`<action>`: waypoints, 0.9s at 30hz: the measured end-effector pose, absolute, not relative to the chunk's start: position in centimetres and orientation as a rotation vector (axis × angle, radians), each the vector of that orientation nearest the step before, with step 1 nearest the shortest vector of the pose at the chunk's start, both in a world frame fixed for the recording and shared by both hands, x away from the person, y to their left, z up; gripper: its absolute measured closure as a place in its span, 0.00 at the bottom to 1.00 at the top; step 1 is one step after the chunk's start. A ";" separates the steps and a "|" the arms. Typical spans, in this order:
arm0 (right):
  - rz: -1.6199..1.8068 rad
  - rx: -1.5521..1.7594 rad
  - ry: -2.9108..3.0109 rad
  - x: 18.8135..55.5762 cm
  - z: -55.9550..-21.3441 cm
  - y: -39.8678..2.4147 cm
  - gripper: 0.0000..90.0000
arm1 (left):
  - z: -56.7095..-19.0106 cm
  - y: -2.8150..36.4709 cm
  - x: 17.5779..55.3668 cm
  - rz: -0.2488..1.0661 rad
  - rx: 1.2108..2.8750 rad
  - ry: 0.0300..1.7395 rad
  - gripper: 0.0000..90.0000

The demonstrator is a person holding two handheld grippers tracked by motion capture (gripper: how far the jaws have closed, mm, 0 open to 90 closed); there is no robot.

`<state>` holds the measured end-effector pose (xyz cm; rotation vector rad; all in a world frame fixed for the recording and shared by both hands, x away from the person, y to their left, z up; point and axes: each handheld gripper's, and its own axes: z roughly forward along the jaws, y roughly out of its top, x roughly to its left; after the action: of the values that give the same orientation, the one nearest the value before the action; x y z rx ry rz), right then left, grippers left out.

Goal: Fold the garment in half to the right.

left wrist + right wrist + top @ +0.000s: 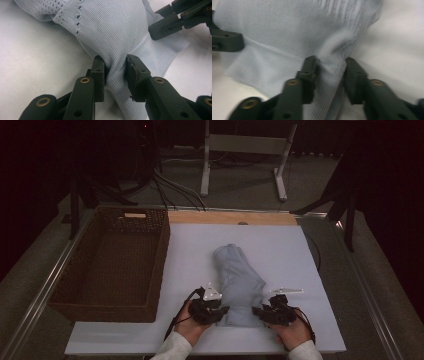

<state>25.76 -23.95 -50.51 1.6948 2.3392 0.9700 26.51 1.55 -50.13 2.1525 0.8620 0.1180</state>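
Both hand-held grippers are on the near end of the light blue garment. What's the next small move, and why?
Probably lift the near edge slightly. The left hand-held gripper and right hand-held gripper each pinch a bunch of the folded light blue knit garment, which lies on the white board beside the brown wicker basket.

Your pale blue knit garment (237, 282) lay folded lengthwise on the white table (310, 270), bunched at its near end close to the near edge, right of centre.
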 end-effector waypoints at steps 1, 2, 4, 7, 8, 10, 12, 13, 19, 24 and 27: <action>0.970 1.691 2.345 25.7 -50.5 -23.9 0.80 | -50.1 1.5 26.5 0.119 2.153 0.861 0.78; 0.964 1.681 2.349 25.6 -50.4 -23.8 0.83 | -50.2 1.6 26.5 0.118 2.153 0.861 0.78; 0.950 1.666 2.350 25.6 -50.3 -23.6 0.86 | -50.2 1.6 26.5 0.116 2.153 0.861 0.78; 0.953 1.670 2.350 25.6 -50.2 -23.7 0.87 | -50.1 1.6 26.4 0.112 2.154 0.862 0.78; 0.957 1.669 2.351 25.6 -50.2 -23.8 0.87 | -50.1 1.6 26.4 0.110 2.154 0.860 0.78; 0.960 1.663 2.355 25.6 -50.1 -23.9 0.87 | -50.1 1.6 26.3 0.107 2.153 0.861 0.78; 0.967 1.661 2.358 25.5 -50.0 -24.0 0.88 | -50.2 1.6 26.3 0.102 2.153 0.859 0.78; 0.969 1.659 2.360 25.5 -50.0 -24.1 0.88 | -50.2 1.5 26.2 0.100 2.151 0.858 0.78; 0.975 1.649 2.367 25.4 -50.0 -24.3 0.87 | -50.2 1.4 26.0 0.097 2.148 0.856 0.78; 0.975 1.640 2.366 25.2 -49.9 -24.4 0.87 | -50.2 1.4 25.8 0.090 2.147 0.854 0.78; 0.981 1.636 2.370 25.0 -49.8 -24.6 0.87 | -50.2 1.3 25.7 0.085 2.150 0.849 0.78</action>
<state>25.04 -24.61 -49.83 1.6358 2.3704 0.9814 25.65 1.30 -50.21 2.1503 0.8486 0.0850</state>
